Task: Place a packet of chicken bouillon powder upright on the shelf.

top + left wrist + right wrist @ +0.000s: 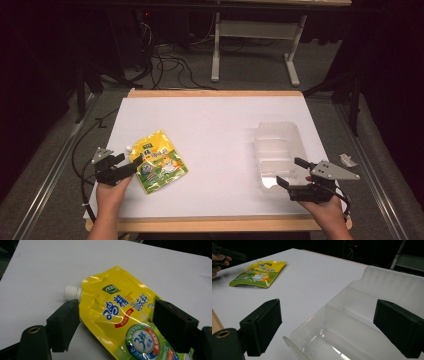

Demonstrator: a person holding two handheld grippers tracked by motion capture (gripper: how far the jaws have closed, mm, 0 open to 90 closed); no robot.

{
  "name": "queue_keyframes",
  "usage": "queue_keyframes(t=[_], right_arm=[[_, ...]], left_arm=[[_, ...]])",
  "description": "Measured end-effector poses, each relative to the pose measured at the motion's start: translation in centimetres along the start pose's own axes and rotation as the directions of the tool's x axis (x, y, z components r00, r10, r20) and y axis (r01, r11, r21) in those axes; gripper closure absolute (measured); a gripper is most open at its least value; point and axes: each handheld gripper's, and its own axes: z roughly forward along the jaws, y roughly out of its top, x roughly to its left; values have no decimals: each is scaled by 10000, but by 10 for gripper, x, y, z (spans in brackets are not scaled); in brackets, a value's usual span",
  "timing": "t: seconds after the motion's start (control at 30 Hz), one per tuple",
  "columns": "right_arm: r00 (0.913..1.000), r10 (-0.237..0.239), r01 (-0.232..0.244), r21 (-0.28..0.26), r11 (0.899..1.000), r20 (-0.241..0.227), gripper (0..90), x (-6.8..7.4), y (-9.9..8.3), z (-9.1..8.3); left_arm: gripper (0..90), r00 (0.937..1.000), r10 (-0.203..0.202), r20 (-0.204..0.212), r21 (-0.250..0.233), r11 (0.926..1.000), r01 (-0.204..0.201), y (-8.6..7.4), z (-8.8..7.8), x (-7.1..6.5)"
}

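The left claw (116, 322) gapes wide around a yellow pouch (127, 322) lying on the table (210, 130); the right claw (332, 327) stands wide open, empty, at a clear tub (362, 322).

The left tool (116, 325) holds its two black jaws spread wide on either side of a yellow spouted pouch (125, 315) lying flat on the white bench (50, 265), its white screw cap (71, 292) seemingly just clear of the nearer jaw.
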Motion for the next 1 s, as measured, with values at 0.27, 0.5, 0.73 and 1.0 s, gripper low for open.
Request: queue_keyframes(t=[0.27, 0.5, 0.73, 1.0], right_arm=[[10000, -15, 15, -21, 10000, -63, 86, 0, 0, 0], [10000, -16, 16, 17, 10000, -55, 88, 1, -1, 1], [9998, -194, 194, 91, 9998, -52, 90, 3, -1, 3], [9998, -191, 192, 93, 9998, -51, 93, 3, -1, 3]], left_arm=[[272, 9972, -736, -119, 519, 9959, 741, -3, 11, 17], [337, 9894, -1449, 129, 996, 9847, 1429, -1, 20, 26], [371, 9838, -1729, 482, 1371, 9767, 1649, -1, 24, 26], [491, 9784, -1935, 731, 1526, 9716, 1808, -2, 25, 27]])
